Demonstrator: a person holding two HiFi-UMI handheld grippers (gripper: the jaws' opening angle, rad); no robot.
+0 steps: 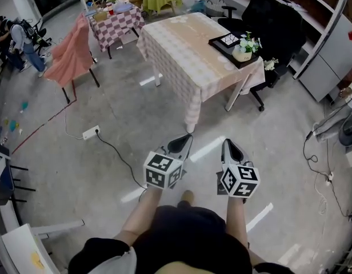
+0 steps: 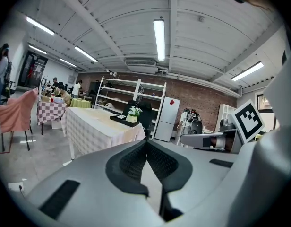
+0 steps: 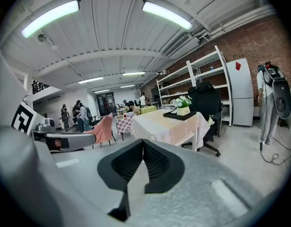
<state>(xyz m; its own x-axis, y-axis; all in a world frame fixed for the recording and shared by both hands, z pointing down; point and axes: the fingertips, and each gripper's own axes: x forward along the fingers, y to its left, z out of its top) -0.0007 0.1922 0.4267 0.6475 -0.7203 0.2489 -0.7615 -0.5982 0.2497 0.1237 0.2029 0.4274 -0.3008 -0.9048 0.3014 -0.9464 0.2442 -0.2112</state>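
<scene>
Head view: left tongs (image 1: 187, 137), right tongs (image 1: 227, 143) (both closed), lengthwise toward table (image 1: 182, 53).

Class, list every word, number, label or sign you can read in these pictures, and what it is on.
No text is readable.
Left marker cube and right marker cube: black-and-white squares, no letters.
Card on black tray: square pattern only.
Red diamond sticker on white fridge: any print too small to read.
</scene>
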